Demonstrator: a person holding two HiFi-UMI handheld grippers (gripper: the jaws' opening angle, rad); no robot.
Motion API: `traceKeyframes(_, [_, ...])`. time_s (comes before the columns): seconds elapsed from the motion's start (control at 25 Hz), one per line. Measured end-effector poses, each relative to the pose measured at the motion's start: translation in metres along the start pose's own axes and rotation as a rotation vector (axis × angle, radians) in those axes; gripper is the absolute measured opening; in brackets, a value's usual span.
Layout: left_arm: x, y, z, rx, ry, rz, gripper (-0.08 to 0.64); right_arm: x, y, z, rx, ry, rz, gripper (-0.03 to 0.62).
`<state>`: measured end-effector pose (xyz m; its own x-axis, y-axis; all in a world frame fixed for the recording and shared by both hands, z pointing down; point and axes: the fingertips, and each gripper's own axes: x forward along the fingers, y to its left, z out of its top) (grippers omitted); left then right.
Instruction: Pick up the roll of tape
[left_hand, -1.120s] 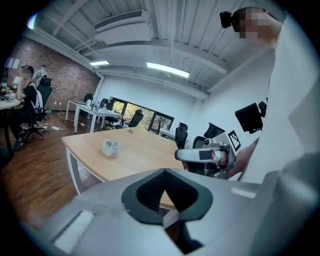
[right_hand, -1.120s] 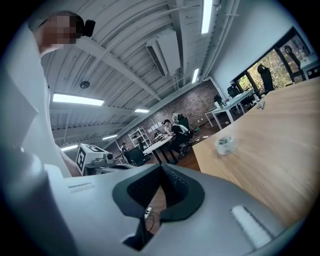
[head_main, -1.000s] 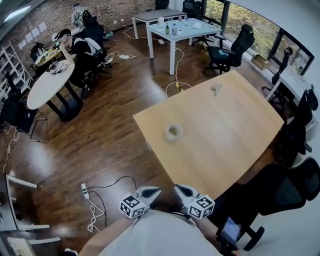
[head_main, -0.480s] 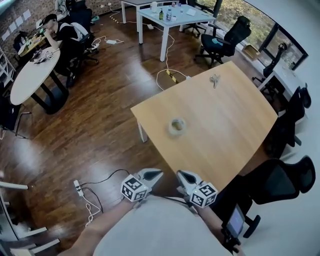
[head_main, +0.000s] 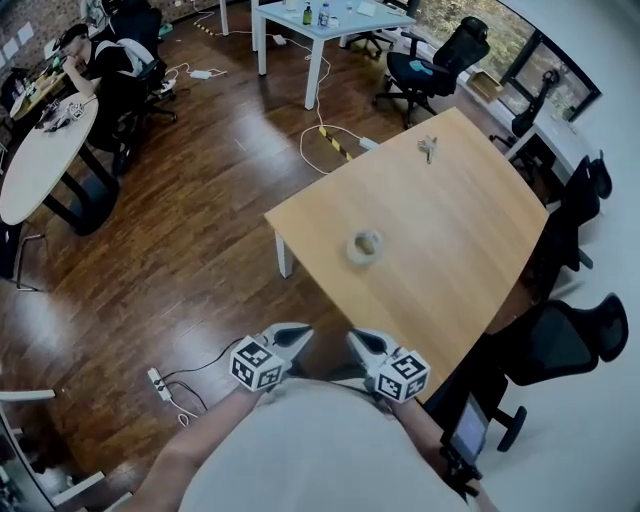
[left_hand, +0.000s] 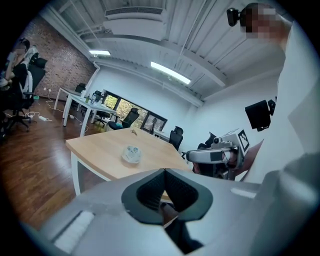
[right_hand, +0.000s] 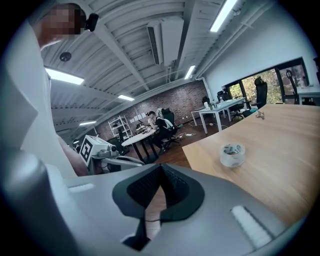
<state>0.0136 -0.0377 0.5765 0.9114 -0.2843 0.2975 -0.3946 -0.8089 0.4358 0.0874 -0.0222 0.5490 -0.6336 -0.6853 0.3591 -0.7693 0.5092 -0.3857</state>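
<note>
Jaws together, left gripper (head_main: 299, 333) and right gripper (head_main: 356, 339) held side by side

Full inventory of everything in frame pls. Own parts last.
roll of tape: one, pale, lying flat on the wooden table, toward its left corner
small object: one, greyish, table's far end; too small to identify
wooden table: one, light, centre
office chairs: several, black, around the tables
white table: one, top; bottles on it
oval table: one, white, left; person seated
power strip: one, white, dark floor
left gripper: grey, shut, empty
right gripper: grey, shut, empty
</note>
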Motion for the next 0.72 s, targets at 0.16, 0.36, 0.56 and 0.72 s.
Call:
traceKeyframes(0.16, [-0.002, 0.006, 0.001, -0.016, -0.003, -0.021, 0.005, 0.000, -0.014, -0.001, 0.035, 0.010, -0.062, 0.006])
traceKeyframes(0.36, [0.010, 0.015, 0.010, -0.005, 0.005, -0.039, 0.006, 0.001, -0.051, -0.001, -0.015, 0.053, -0.159, 0.006])
traceKeyframes(0.56, [0.021, 0.027, 0.019, -0.029, 0.012, -0.023, 0.006, 0.015, -0.088, 0.007, -0.174, 0.175, -0.167, 0.006])
traceKeyframes(0.72, [0.035, 0.036, 0.024, -0.052, 0.019, -0.009, 0.006, 0.029, -0.117, 0.011, -0.330, 0.307, -0.150, 0.006])
